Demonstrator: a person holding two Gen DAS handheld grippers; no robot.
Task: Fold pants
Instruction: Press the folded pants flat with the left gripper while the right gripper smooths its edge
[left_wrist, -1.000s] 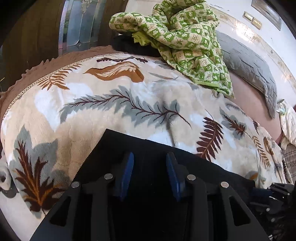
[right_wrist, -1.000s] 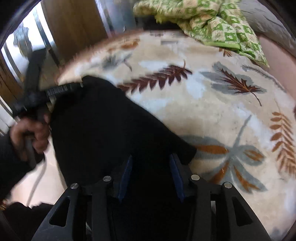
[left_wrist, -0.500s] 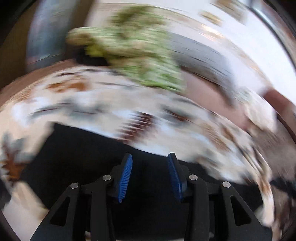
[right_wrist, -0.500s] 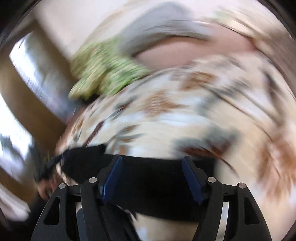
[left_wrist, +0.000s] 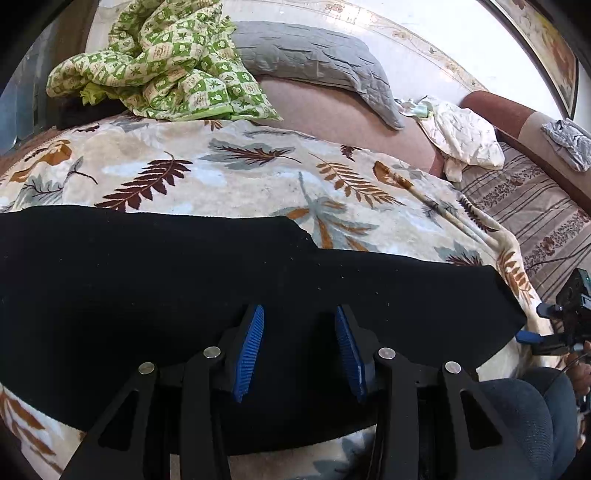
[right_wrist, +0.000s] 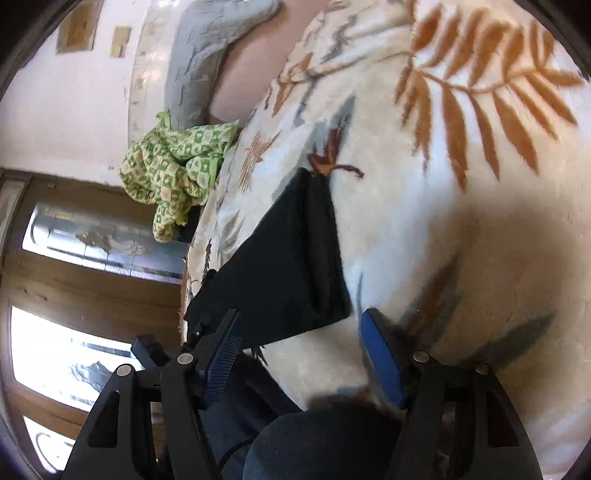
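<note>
The left gripper hangs with parted jaws over the black pants spread flat on the leaf-print blanket, the right gripper gaping empty at their end, a green quilt beyond.

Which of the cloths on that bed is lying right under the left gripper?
The black pants, spread flat on the leaf-print blanket; the green checked quilt lies crumpled farther back.

The black pants run off the left picture edge, their near hem hidden behind the fingers.
</note>
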